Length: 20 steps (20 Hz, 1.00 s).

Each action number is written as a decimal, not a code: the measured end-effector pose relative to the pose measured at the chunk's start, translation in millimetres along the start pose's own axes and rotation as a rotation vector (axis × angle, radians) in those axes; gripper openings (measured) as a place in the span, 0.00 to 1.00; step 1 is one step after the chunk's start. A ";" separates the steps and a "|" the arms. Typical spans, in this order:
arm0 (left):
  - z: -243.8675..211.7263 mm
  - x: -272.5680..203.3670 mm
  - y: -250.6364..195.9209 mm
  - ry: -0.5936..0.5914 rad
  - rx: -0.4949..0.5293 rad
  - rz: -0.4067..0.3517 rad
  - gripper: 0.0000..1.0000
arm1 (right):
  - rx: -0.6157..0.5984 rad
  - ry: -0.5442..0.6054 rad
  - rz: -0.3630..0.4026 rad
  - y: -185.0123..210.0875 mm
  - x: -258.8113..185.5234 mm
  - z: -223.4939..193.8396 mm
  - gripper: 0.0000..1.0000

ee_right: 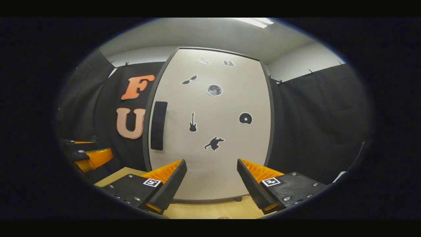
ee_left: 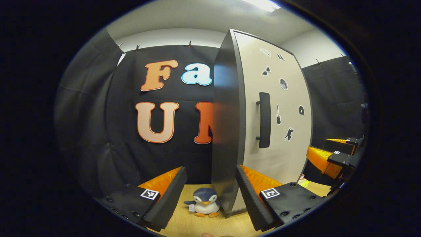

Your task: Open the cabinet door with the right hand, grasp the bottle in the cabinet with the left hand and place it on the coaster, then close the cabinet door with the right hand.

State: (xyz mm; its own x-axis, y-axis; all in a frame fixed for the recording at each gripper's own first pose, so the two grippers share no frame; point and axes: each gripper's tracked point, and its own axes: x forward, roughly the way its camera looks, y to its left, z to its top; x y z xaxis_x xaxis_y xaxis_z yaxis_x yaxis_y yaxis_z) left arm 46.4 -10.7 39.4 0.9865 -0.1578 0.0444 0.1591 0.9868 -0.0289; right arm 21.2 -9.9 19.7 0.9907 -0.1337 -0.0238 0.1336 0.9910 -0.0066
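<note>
The cabinet (ee_right: 210, 125) is standing on the desk (ee_right: 210, 209) with its door (ee_left: 273, 112) shut, so the bottle is sitting hidden inside, and the right tool (ee_right: 212, 179), fingers spread and holding nothing, is risking a slip off the handle (ee_right: 159, 125) or tipping the cabinet if pulled crookedly. The left gripper view is showing the cabinet's dark side, a toy penguin (ee_left: 204, 206) beside it between the open, empty left tool (ee_left: 210, 194), and the other tool (ee_left: 332, 158) farther right; the right gripper view is facing the door squarely.

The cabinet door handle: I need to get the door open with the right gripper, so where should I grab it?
Grip the handle, the black upright bar by the door's left edge, mid-length. It likely swings from the right, so approach head-on with the open right gripper, one finger on each side.
</note>
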 end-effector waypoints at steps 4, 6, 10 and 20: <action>24.3 -1.3 4.1 -0.049 0.020 -0.011 0.97 | -0.022 0.009 0.031 22.9 4.0 22.4 0.95; 27.1 -3.4 3.3 -0.053 0.034 -0.012 0.97 | -0.025 -0.010 0.056 36.9 8.1 32.3 0.93; 25.3 -11.6 7.8 -0.044 0.030 0.019 0.97 | -0.009 0.004 0.129 66.7 25.5 38.8 0.95; 4.9 -26.1 22.1 0.013 0.026 0.085 0.97 | 0.147 0.076 0.196 114.4 77.0 45.1 0.84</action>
State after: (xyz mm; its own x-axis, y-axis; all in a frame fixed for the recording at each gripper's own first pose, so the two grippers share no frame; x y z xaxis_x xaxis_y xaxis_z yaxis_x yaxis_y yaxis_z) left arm 24.0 15.5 42.5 0.9968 -0.0742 0.0297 0.0744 0.9972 -0.0057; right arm 113.9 93.3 62.3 0.9940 0.0671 -0.0858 -0.0536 0.9871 0.1509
